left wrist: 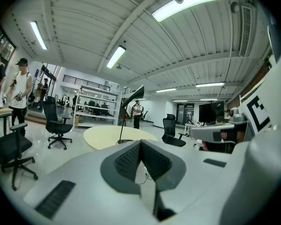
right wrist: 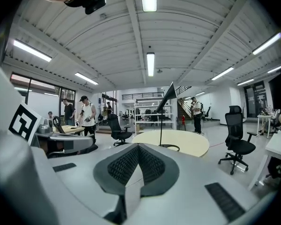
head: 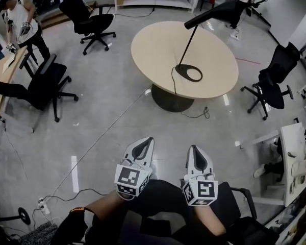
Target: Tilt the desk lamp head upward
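Fingers (head: pixel 137 149) first. In the head view the left gripper (head: pixel 144 143) and the right gripper (head: pixel 196 151) both look pinched shut with nothing in them. The desk lamp (head: pixel 188 44) is well ahead of the fingertips and a bit to the right, standing on the round table (head: pixel 153 47).

My guess is it's light and a bit tippy, with a thin stem on an open ring base (head: pixel 189 73). I'd pin the base or stem with one gripper. The other can take the lamp head (head: pixel 210 13) near its free end, where the leverage is best. It looks slim and smooth, so it could slip. The head's far end blends into the dark stuff behind it, and I can't make out the hinge at all.

In the left gripper view the pads meet at the tips and hold nothing. The lamp is tiny, just past and left of the tips (left wrist: pixel 123 123), so no joint detail there either.

It's the same in the right gripper view, with the tips touching and empty. The lamp sits beyond them, slightly right (right wrist: pixel 161 121), with its head angled up.
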A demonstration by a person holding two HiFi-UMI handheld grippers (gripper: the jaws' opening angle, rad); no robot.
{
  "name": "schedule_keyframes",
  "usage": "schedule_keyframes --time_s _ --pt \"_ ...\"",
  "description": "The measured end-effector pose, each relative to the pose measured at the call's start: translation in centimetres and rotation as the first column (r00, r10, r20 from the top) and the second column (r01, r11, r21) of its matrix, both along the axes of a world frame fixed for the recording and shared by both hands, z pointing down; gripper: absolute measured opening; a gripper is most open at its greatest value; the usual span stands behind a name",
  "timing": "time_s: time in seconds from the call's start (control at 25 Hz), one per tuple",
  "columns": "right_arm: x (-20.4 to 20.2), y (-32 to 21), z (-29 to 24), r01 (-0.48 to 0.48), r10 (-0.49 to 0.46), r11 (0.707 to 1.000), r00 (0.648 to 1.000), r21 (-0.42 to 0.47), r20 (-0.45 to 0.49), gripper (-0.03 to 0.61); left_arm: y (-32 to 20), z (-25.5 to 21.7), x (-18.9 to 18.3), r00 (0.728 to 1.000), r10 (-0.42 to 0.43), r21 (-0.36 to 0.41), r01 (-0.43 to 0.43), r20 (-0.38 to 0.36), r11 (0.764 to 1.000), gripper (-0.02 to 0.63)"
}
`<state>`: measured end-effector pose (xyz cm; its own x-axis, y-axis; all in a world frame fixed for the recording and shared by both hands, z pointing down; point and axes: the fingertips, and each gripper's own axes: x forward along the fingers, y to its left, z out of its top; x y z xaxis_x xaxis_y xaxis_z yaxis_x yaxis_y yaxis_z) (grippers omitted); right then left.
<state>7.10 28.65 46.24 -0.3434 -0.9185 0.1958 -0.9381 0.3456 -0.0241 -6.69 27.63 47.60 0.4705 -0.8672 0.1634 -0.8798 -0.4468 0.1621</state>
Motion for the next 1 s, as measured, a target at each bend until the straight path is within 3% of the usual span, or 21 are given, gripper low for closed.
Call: schedule_keyframes --time_s 0.52,1.0 --pt "7.1 1.7 2.7 0.012 -0.012 0.999 1.0 -0.032 0.008 0.014 2.6 2.1 7.8 0.999 -0.002 -0.03 0.003 0.042 1.0 0.044" --pt "8.7 1.0 3.0 0.026 -0.025 0.999 0.999 -0.039 0.029 0.014 1.9 1.8 9.2 0.998 -0.018 -0.029 0.02 0.067 0.999 0.044"
